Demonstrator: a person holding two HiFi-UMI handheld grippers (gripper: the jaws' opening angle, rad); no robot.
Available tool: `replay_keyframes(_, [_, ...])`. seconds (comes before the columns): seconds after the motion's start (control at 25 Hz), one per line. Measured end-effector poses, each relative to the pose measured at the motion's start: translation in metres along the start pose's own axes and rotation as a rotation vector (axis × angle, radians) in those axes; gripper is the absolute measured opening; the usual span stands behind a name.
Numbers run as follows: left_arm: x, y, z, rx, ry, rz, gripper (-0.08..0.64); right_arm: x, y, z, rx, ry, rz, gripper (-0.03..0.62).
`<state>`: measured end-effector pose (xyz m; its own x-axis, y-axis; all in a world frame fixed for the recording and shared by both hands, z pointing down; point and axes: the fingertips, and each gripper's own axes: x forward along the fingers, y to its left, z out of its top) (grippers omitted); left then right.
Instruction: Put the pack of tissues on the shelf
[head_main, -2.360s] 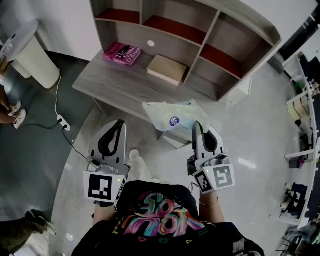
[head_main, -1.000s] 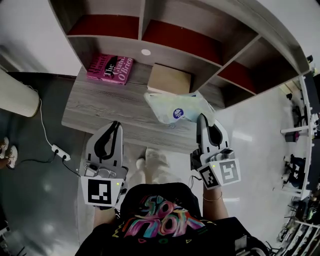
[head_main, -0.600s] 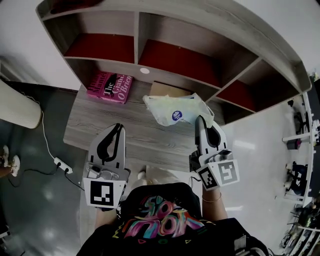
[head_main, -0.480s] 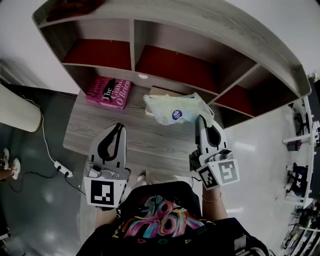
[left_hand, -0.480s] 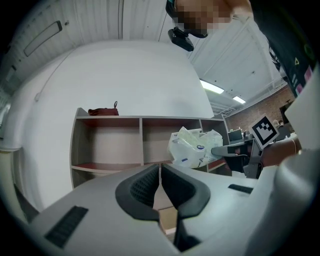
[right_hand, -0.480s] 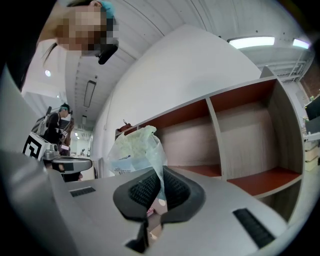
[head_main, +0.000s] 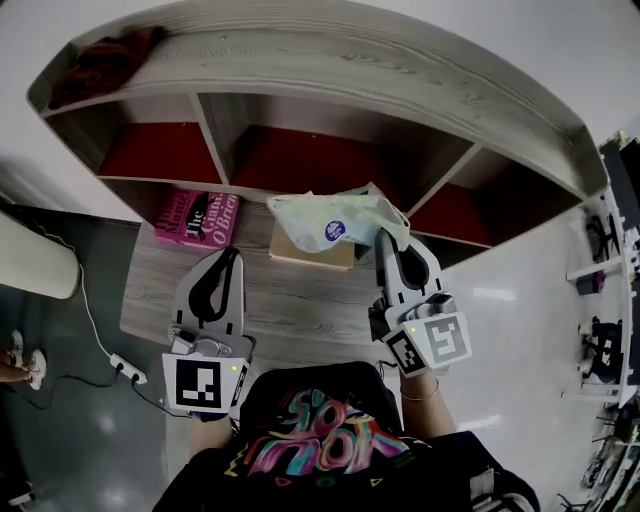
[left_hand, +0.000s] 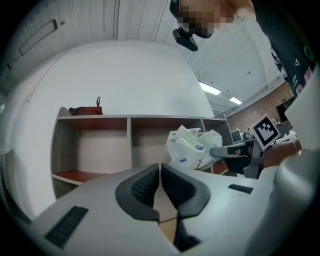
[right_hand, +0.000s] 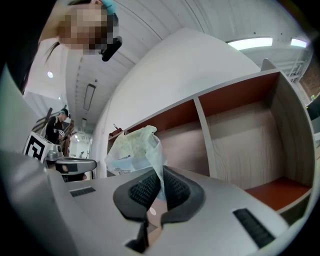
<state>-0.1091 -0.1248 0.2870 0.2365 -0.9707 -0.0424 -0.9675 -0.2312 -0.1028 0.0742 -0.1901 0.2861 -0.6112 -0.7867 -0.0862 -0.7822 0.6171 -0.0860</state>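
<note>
Head view: the right hand-held gripper (head_main: 386, 238) carries the pack of tissues (head_main: 330, 220) in the air in front of the middle compartment of the shelf (head_main: 330, 75). The pack hangs above a tan box (head_main: 312, 252) lying on the bench (head_main: 290, 300). A pink book (head_main: 197, 217) lies to the left on the bench, and a dark red cloth (head_main: 100, 62) sits on top of the shelf. The left hand-held gripper (head_main: 230, 255) hovers over the bench.

Left gripper view: its jaws are pressed together with nothing between them.

Right gripper view: only here is the grip plain, the jaws clamped on a fold of the pack's thin wrapper.
</note>
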Motion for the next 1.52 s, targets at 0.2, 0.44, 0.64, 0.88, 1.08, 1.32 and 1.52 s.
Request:
replay_keyframes(0.2, [0.012, -0.002, -0.001, 0.006, 0.004, -0.001, 0.034, 0.006, -0.006, -0.001, 0.011, 0.0, 0.008, 0.018])
replay_keyframes(0.44, [0.02, 0.001, 0.003, -0.002, -0.019, -0.036, 0.034, 0.013, -0.004, -0.005, 0.02, 0.014, -0.009, 0.018])
replay_keyframes(0.64, [0.029, 0.007, 0.003, -0.076, 0.005, -0.064, 0.034, 0.018, 0.0, -0.008, 0.031, 0.018, -0.058, 0.018])
replay_keyframes(0.88, [0.038, 0.013, 0.0, -0.079, -0.001, -0.123, 0.034, 0.024, 0.002, -0.008, 0.017, 0.013, -0.105, 0.018])
replay_keyframes(1.08, [0.047, 0.015, -0.001, -0.085, -0.012, -0.165, 0.034, 0.029, 0.001, -0.005, -0.005, 0.007, -0.137, 0.018])
replay_keyframes(1.32, [0.055, 0.019, -0.003, -0.093, -0.015, -0.179, 0.034, 0.039, -0.001, -0.001, -0.028, 0.002, -0.153, 0.018])
replay_keyframes(1.52, [0.058, 0.023, -0.006, -0.098, -0.013, -0.177, 0.034, 0.053, -0.003, 0.004, -0.067, -0.005, -0.167, 0.018])
